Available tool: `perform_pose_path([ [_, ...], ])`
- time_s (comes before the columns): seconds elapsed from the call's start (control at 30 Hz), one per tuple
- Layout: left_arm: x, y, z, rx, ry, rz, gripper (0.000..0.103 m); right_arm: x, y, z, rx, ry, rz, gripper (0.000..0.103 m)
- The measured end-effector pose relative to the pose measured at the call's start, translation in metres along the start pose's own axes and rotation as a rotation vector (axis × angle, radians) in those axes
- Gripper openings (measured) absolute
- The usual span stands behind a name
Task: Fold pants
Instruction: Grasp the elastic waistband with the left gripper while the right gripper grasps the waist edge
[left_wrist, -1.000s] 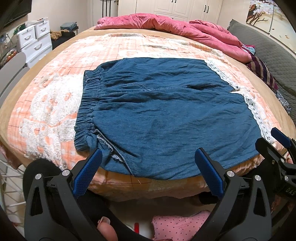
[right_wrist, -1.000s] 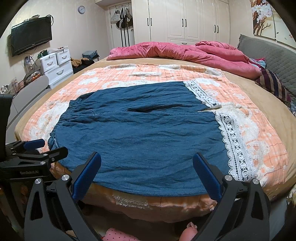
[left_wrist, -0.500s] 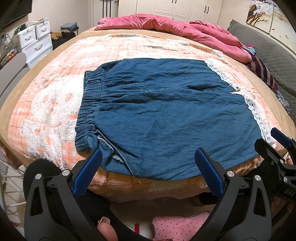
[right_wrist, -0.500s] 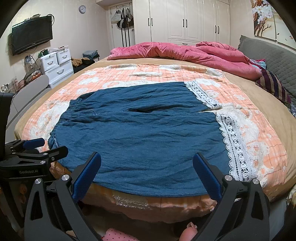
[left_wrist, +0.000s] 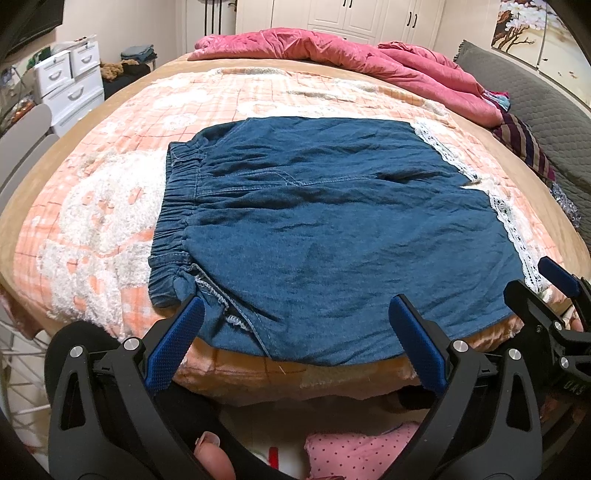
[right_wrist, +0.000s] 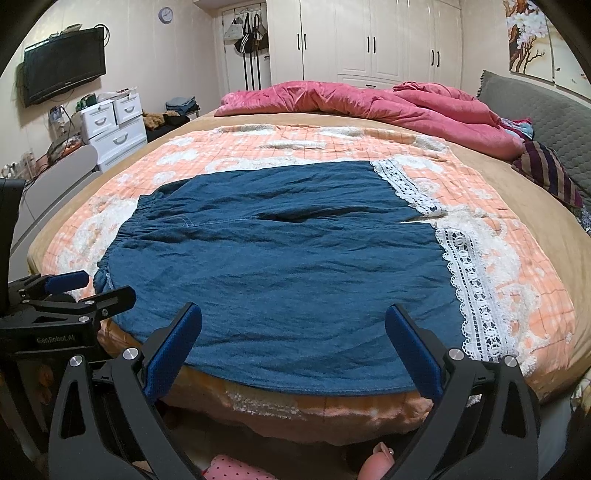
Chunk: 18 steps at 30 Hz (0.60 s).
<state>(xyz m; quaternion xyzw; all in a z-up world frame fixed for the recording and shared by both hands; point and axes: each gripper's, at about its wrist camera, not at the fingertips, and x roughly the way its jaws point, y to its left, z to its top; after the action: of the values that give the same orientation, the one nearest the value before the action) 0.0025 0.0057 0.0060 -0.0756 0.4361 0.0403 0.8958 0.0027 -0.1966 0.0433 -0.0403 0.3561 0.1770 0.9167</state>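
On the bed's orange quilt (left_wrist: 110, 206), the blue denim lace-hemmed pants (left_wrist: 332, 229) lie flat, unfolded. We hold left tool (left_wrist: 295, 343) and right tool (right_wrist: 293, 341) wide open, empty; next, we grip the near edge.

Near hem of the pants (left_wrist: 325, 236) behind the tongs' fingers (left_wrist: 177, 339).

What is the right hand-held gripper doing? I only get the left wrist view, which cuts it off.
Observer: The right hand-held gripper is open and holds nothing; the denim pants lie flat ahead of it.
Operator: Does the nearer leg's lace trim reach the pants' near edge?
Observer: Yes, the lace trim runs flat down to it.
Operator: Anything on the far wall?
Observer: A round clock hangs high on it.
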Motion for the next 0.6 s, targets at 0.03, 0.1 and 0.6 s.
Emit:
perform_pose_path([
  [0.03,0.001,0.001,0.001,0.000,0.000,0.000,0.094,0.002,0.000,0.000,0.000,0.002,-0.001,0.099],
  [0.1,0.002,0.001,0.002,-0.002,0.003,0.000,0.094,0.003,0.000,0.000,0.001,0.005,0.002,0.099],
  [0.6,0.022,0.028,0.025,-0.028,0.012,0.010,0.094,0.042,0.008,0.038,-0.053,0.026,0.072,0.099],
])
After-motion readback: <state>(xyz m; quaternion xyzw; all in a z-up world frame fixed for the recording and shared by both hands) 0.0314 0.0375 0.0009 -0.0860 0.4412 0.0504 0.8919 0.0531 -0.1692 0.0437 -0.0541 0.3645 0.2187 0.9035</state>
